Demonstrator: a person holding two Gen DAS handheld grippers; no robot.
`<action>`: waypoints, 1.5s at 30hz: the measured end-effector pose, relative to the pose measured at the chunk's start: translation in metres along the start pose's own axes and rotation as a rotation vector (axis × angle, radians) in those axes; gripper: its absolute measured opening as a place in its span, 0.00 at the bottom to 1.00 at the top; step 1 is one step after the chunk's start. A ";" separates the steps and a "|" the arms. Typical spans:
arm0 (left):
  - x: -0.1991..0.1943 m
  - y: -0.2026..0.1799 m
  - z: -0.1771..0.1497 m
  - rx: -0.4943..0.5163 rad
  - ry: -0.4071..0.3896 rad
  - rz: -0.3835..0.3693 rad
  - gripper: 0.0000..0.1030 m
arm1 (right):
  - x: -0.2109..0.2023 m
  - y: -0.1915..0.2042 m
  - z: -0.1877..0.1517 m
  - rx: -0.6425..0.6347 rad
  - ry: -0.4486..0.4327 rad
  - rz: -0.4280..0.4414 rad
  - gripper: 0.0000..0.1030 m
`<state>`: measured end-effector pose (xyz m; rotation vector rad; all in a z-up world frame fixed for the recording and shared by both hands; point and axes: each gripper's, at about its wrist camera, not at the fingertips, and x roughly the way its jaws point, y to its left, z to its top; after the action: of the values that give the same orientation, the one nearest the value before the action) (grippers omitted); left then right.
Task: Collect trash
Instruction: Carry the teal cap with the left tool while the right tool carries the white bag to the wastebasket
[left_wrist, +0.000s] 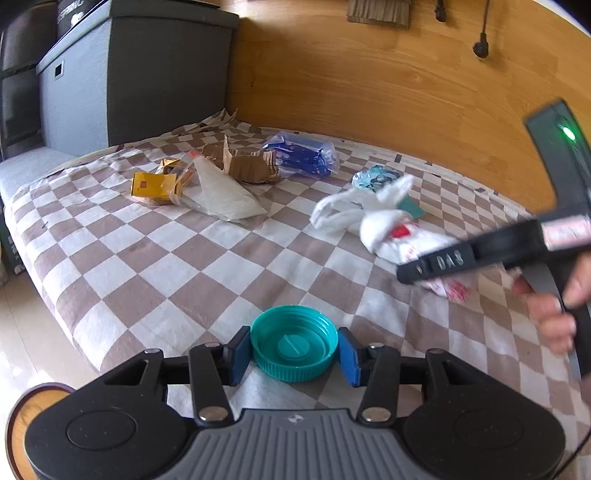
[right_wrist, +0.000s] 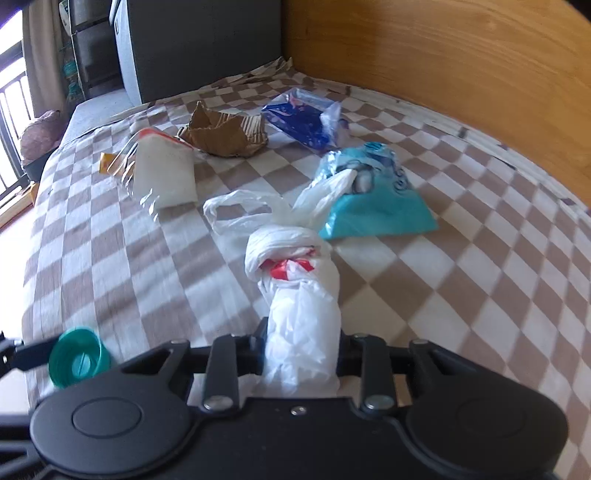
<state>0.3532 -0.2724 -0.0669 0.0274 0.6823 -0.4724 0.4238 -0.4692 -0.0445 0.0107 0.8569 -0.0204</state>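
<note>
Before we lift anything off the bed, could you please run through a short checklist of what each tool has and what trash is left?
1. Left tool shut on the teal cap, blue pads on both sides: ok.
2. Right tool around the white plastic bag, bag bunched between its fingers: ok.
3. Bag clear of the turquoise packet: not ok, a handle lies over it.
4. Trash container in view: not ok, none seen.
5. Cardboard, blue wrapper and yellow box collected: not ok, on the checkered blanket.
</note>
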 end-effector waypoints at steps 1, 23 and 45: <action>-0.002 0.001 0.001 -0.016 0.001 -0.004 0.48 | -0.004 0.001 -0.003 0.001 -0.002 -0.009 0.29; -0.090 0.021 0.021 -0.031 -0.048 0.064 0.48 | -0.127 0.059 -0.051 0.056 -0.239 -0.079 0.28; -0.155 0.103 0.001 -0.095 -0.093 0.189 0.48 | -0.141 0.151 -0.062 -0.007 -0.275 -0.041 0.29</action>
<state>0.2934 -0.1168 0.0157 -0.0197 0.6032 -0.2578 0.2884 -0.3151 0.0220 -0.0159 0.5818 -0.0559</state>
